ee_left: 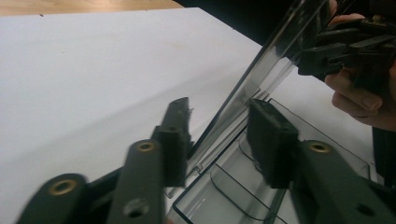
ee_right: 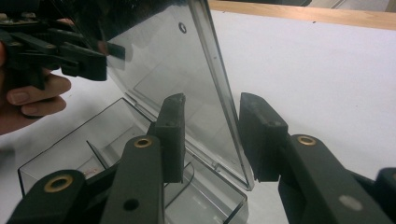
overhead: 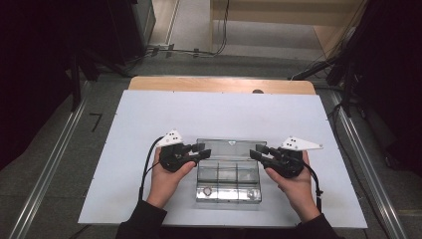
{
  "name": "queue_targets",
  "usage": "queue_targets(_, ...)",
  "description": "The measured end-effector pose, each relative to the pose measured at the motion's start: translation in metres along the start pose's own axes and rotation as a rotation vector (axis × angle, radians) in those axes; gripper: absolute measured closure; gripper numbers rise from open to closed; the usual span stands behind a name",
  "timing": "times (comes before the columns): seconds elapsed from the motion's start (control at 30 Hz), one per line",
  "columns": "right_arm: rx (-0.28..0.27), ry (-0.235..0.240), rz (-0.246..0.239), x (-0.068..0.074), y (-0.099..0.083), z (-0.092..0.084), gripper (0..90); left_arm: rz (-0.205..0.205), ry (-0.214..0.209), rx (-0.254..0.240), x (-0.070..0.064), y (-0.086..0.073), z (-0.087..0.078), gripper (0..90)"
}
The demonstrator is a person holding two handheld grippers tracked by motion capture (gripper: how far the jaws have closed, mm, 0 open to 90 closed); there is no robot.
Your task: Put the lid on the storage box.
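Observation:
A clear plastic compartment box lies on the white mat, its hinged lid standing up. My left gripper is at the lid's left end, and my right gripper at its right end. In the left gripper view the lid passes between the jaws of my left gripper with a gap showing. The base's dividers lie just below. In the right gripper view my right gripper straddles the lid's edge loosely. The left gripper is at the lid's far end.
The white mat covers most of the table. A wooden strip runs along its far edge. A small round item sits in the box's front left compartment. Cables and dark stands line the floor beyond the table.

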State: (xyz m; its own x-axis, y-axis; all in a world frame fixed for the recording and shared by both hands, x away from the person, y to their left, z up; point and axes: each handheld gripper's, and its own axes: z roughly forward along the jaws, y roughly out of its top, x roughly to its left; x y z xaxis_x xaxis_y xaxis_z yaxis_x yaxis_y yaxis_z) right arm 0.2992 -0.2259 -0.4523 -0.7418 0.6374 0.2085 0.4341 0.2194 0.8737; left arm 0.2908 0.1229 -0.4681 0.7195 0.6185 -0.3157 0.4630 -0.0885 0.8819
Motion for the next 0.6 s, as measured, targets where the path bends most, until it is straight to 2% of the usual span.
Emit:
queue_targets(0.1,0.002,0.003,-0.004,0.001,-0.001,-0.001,59.5,-0.008,0.003,-0.008,0.0,-0.001,-0.007,45.2)
queue_targets(0.23,0.004,0.001,-0.003,0.002,-0.002,-0.002,58.8,-0.011,0.006,-0.005,0.001,-0.005,-0.017,46.3)
queue_targets(0.3,0.002,0.001,-0.009,0.003,-0.003,-0.003,58.5,-0.015,0.004,0.002,0.0,-0.008,-0.021,49.7)
queue_targets(0.4,0.006,0.001,-0.008,0.003,-0.003,-0.004,58.2,-0.02,0.018,0.023,0.0,-0.012,-0.028,59.9)
queue_targets(0.53,0.007,0.0,-0.011,0.005,-0.004,-0.004,57.8,-0.036,0.016,0.028,-0.001,-0.016,-0.034,71.8)
queue_targets(0.6,0.008,0.0,-0.015,0.005,-0.005,-0.005,57.6,-0.036,-0.002,0.037,-0.002,-0.018,-0.034,76.2)
